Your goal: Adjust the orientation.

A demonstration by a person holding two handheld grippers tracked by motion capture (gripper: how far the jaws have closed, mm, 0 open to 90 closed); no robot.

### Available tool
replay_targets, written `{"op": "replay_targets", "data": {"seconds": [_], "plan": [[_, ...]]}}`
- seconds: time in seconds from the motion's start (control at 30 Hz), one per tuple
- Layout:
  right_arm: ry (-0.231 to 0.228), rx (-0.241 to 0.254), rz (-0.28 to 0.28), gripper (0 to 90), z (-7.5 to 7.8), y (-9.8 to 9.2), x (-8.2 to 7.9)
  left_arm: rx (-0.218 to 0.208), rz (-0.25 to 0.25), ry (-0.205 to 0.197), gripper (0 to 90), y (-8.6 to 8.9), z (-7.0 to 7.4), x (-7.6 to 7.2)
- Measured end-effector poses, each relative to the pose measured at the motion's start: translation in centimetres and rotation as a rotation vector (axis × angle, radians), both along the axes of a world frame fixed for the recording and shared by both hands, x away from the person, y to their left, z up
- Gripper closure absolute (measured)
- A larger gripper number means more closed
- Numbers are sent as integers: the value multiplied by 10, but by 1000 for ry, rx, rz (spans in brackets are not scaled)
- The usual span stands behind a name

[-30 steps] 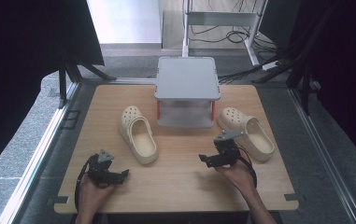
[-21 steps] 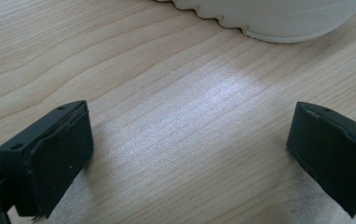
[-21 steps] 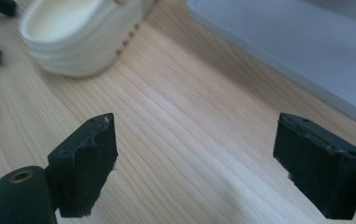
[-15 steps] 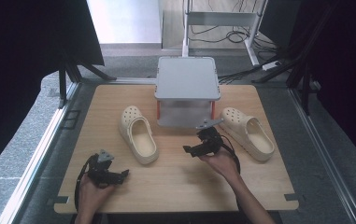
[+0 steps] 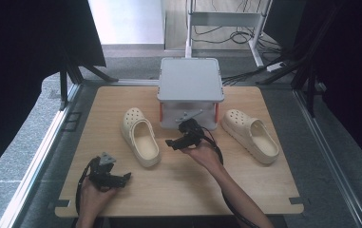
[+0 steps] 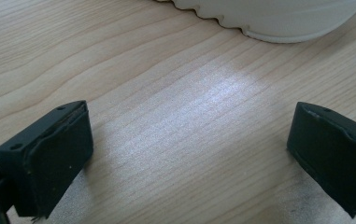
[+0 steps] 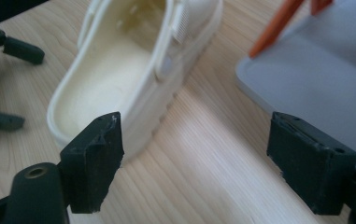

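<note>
Two cream clogs lie on the wooden table. The left clog lies left of a grey stand, and the right clog lies to its right. My right gripper hovers in front of the stand and points at the left clog. It is open, its jaws have just been closing a little, and nothing is between them. My left gripper rests near the table's front left, open over bare wood, just short of the clog's sole.
The grey stand has orange legs and a low base plate close to my right jaw. The table is ringed by a metal frame, with dark curtains at both sides. Cables trail from both grippers.
My right gripper has moved left, from beside the right clog to in front of the stand, near the left clog. The left gripper has stayed put.
</note>
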State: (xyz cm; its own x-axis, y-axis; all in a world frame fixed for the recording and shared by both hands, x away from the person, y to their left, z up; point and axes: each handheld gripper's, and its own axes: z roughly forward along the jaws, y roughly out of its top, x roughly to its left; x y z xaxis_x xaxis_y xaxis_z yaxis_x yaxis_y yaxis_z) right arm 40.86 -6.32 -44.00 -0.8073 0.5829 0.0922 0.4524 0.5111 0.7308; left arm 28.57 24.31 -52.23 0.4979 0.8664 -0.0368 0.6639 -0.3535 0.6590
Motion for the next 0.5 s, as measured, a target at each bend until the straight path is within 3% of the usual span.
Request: {"op": "replay_targets", "data": {"seconds": [0.17,0.5], "plan": [[-14,-33,11,239,-1,35,9,-2,1,0,2,0,0,0],[34,-82,-3,306,-12,88,35,-1,22,-1,2,9,0,-3]]}}
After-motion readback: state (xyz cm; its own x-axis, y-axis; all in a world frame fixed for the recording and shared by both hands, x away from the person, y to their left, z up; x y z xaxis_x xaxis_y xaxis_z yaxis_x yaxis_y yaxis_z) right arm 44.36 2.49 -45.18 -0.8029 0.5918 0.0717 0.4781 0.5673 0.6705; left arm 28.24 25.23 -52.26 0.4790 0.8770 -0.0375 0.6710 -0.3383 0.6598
